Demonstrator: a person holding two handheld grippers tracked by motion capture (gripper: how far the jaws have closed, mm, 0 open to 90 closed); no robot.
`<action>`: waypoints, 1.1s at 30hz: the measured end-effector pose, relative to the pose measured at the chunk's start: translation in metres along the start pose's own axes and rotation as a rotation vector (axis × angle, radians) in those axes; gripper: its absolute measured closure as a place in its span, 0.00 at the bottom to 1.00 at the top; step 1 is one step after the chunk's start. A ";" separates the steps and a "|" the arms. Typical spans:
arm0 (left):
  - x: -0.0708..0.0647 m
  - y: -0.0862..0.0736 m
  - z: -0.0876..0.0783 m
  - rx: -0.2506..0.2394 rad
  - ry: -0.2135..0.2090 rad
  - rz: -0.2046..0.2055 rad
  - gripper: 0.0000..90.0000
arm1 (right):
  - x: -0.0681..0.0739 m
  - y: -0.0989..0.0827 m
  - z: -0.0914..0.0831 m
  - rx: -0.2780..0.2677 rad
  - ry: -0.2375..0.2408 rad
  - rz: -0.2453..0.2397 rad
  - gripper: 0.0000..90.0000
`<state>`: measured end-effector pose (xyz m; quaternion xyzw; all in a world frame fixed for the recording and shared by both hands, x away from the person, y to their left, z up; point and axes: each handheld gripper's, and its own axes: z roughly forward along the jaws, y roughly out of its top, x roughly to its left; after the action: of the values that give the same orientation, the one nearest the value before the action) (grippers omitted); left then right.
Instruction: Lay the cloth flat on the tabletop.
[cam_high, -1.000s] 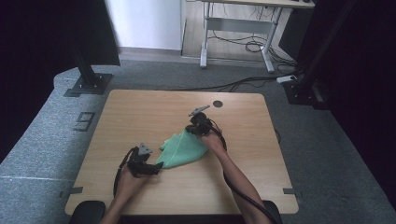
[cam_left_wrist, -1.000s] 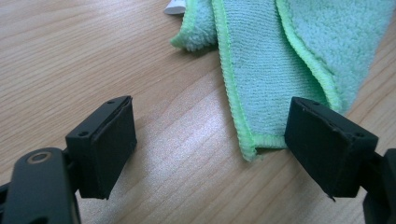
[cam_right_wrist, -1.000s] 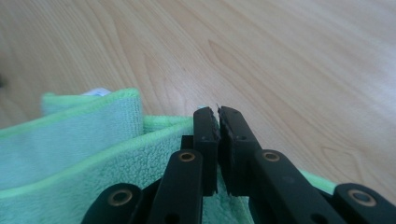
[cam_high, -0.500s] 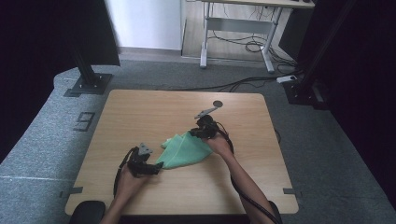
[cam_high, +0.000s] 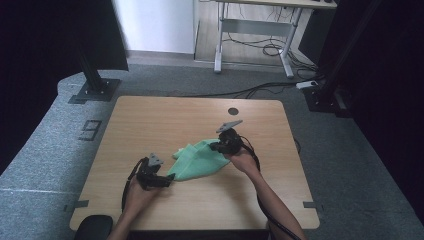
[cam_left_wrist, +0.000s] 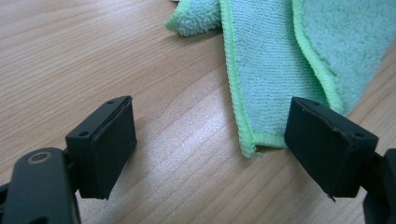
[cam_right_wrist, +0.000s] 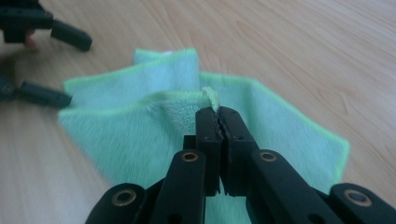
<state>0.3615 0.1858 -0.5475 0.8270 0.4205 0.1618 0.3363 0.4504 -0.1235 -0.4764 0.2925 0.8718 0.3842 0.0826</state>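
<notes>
A light green cloth (cam_high: 197, 161) lies partly folded on the wooden table (cam_high: 150, 115). My right gripper (cam_high: 216, 146) is shut on a raised fold of the cloth's edge at its right side; in the right gripper view the gripper (cam_right_wrist: 218, 114) pinches the green hem, and the cloth (cam_right_wrist: 140, 107) spreads out beyond it. My left gripper (cam_high: 167, 181) rests low at the cloth's near left corner with its jaws wide open. In the left gripper view the gripper (cam_left_wrist: 210, 149) straddles bare wood, and the cloth's corner (cam_left_wrist: 271, 70) lies just inside the right-hand jaw, not pressed.
A dark round hole (cam_high: 233, 111) is set in the table near its far edge. A black rounded object (cam_high: 92, 227) sits at the near left corner. Beyond the table stand black stands and a desk frame on grey carpet.
My right gripper has moved to the right and a little up with the cloth's edge in it, drawing the cloth out. The left gripper has stayed in place.
</notes>
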 end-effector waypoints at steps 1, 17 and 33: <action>0.000 0.000 0.000 0.000 0.000 0.000 0.18 | 0.001 -0.004 -0.005 -0.007 0.002 0.000 0.96; 0.000 0.000 0.000 0.001 0.000 -0.002 0.18 | 0.017 -0.103 -0.037 0.051 0.041 0.118 0.93; 0.003 0.039 -0.003 -0.016 0.000 0.036 0.16 | -0.015 -0.066 -0.043 -0.020 -0.056 0.152 0.71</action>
<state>0.3847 0.1732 -0.5179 0.8315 0.4044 0.1715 0.3400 0.4177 -0.1943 -0.4956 0.3676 0.8405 0.3898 0.0805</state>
